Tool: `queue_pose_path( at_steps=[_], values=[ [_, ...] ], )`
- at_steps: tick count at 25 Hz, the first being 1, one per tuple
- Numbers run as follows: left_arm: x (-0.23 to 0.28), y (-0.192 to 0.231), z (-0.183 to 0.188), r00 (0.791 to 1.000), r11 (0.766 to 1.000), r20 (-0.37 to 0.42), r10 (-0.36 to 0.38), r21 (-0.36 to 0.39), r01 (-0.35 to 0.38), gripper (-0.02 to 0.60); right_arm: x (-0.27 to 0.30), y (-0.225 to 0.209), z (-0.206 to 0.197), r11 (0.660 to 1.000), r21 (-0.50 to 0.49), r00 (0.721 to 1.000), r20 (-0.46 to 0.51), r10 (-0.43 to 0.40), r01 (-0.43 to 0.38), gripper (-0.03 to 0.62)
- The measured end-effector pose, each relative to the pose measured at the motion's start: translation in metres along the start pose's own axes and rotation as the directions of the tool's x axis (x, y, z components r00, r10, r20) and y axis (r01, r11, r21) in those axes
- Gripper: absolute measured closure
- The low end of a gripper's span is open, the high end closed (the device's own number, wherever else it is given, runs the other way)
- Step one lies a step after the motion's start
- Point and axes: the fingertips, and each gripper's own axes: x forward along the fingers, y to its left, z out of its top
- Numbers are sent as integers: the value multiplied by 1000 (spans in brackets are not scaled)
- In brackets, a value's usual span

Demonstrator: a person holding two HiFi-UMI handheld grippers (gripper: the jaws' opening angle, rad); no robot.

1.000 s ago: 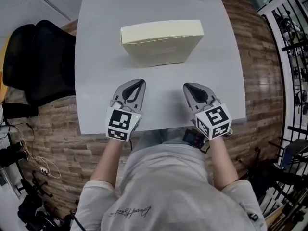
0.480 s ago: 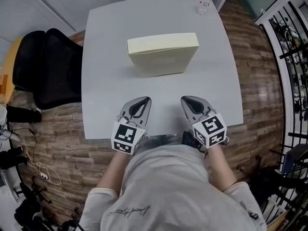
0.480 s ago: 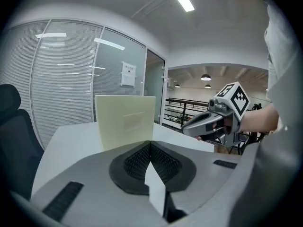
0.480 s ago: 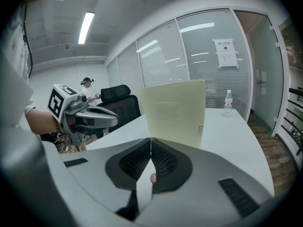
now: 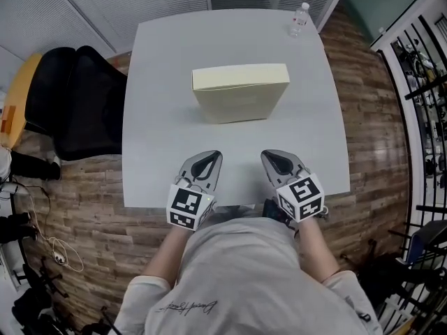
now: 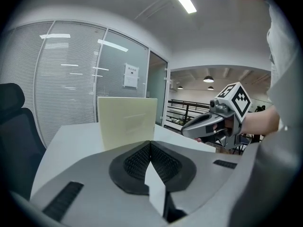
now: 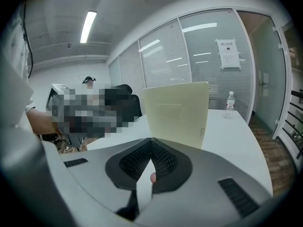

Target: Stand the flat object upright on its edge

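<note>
Cream flat box (image 5: pixel 241 93) stands upright on its edge at mid-table (image 5: pixel 160 117). Broad face is toward the person; long axis runs left to right in the head view. Left gripper (image 5: pixel 209 156) and right gripper (image 5: pixel 273 155) are both clenched on nothing, jaws together, side by side at the near table edge, well apart from the box. Water bottle (image 5: pixel 299 19) sits at the far right corner.
</note>
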Motion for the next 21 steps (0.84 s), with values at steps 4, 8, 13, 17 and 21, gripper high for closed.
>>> queue_pose_path(
  at_steps=[4, 8, 13, 17, 21],
  values=[
    [2, 1, 2, 1000, 1000, 2, -2, 2, 2, 569, 0, -3, -1, 1000, 12, 1000, 5, -5, 5, 569],
    [3, -2, 2, 1000, 1000, 2, -4, 1, 4, 569, -2, -3, 0, 1000, 10, 1000, 8, -1, 1, 569],
    [4, -3, 3, 1000, 1000, 5, -6, 4, 6, 569, -1, -3, 1, 1000, 10, 1000, 14, 2, -3, 569],
    [2, -2, 2, 1000, 1000, -3, -8, 5, 8, 569, 0, -3, 2, 1000, 15, 1000, 20, 6, -6, 569],
    [-4, -1, 0, 1000, 1000, -9, 2, 2, -2, 569, 1, 2, 3, 1000, 15, 1000, 19, 14, -14, 569]
  ],
)
